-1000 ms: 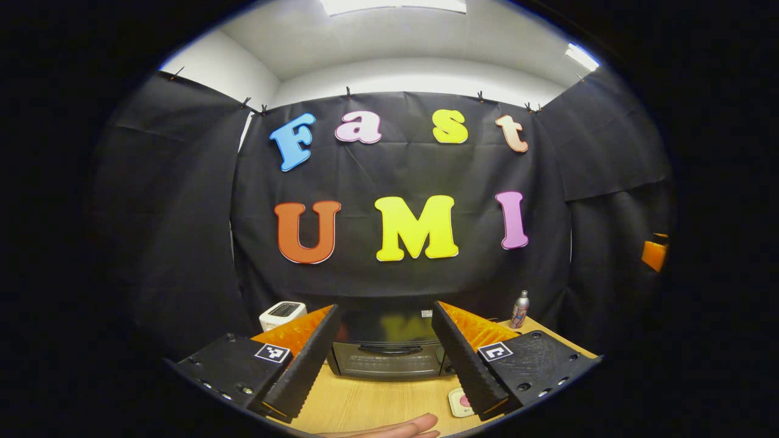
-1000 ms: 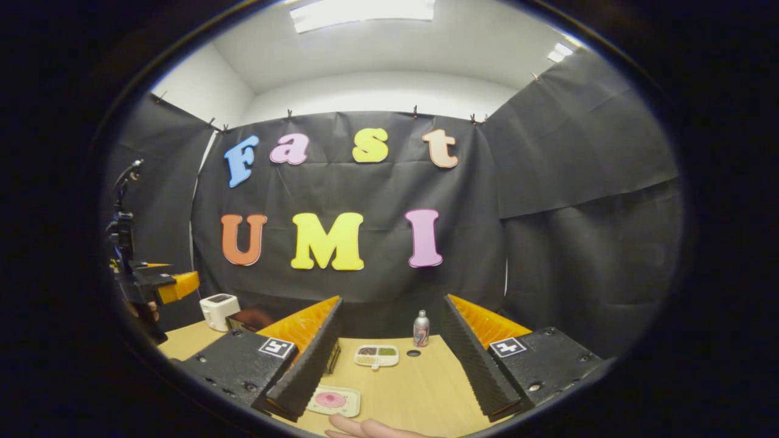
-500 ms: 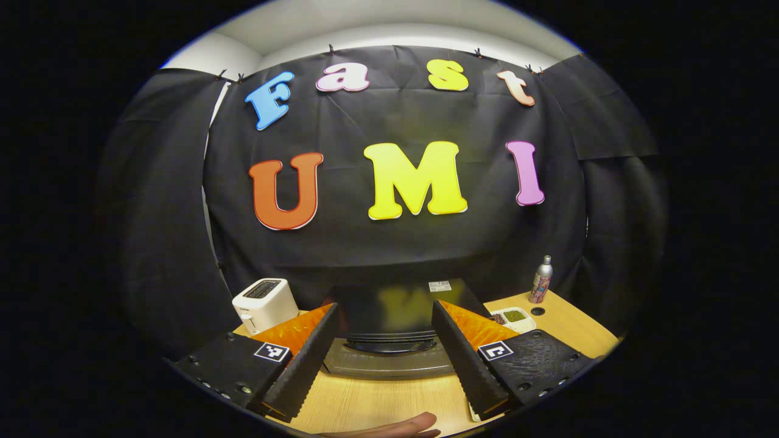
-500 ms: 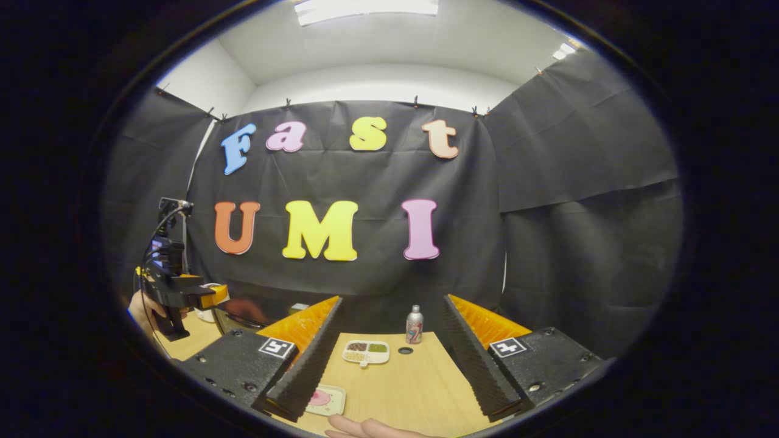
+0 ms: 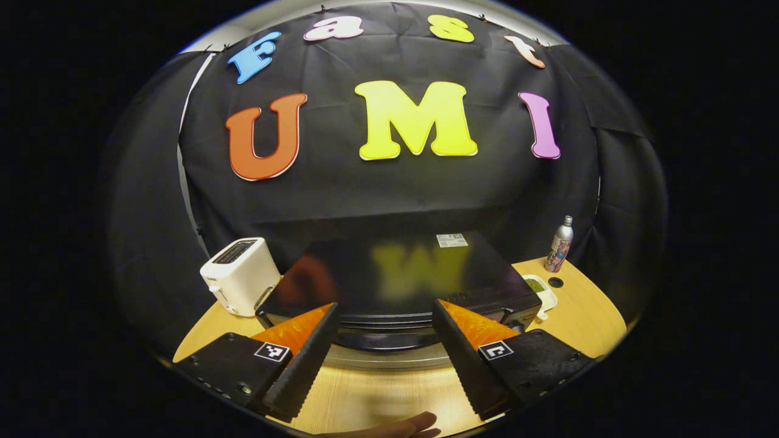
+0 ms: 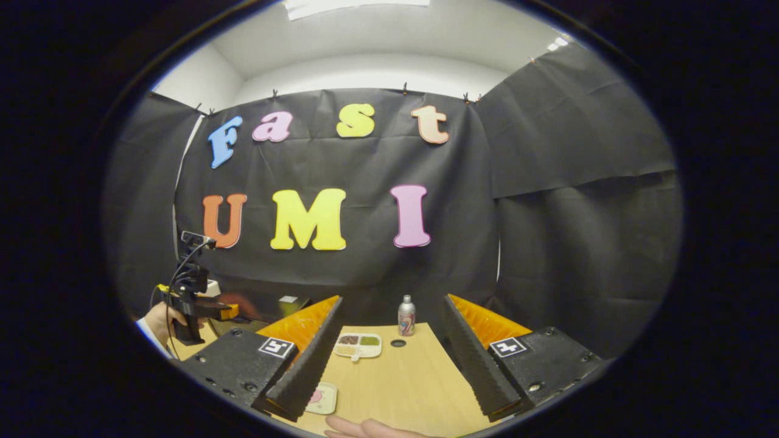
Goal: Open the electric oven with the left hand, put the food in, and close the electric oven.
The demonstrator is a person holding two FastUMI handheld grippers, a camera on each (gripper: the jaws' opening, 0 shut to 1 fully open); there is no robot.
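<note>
The black electric oven stands on the wooden table, seen from above and in front. My left gripper is open and hovers over the oven's front top edge, with nothing between its fingers. In the right gripper view, the food, a pink piece on a small cream plate, lies on the table by the left finger of my right gripper. That gripper is open and holds nothing. Farther left in that view, a hand holds the left gripper by the oven.
A white toaster stands left of the oven. To its right are a divided tray of dry foods, a small metal bottle and a round hole in the tabletop. A fingertip shows at the bottom edge.
My left gripper has moved forward and tipped down, so the oven has grown from a small front view to a close view of its top. The right gripper view has shifted only slightly.
</note>
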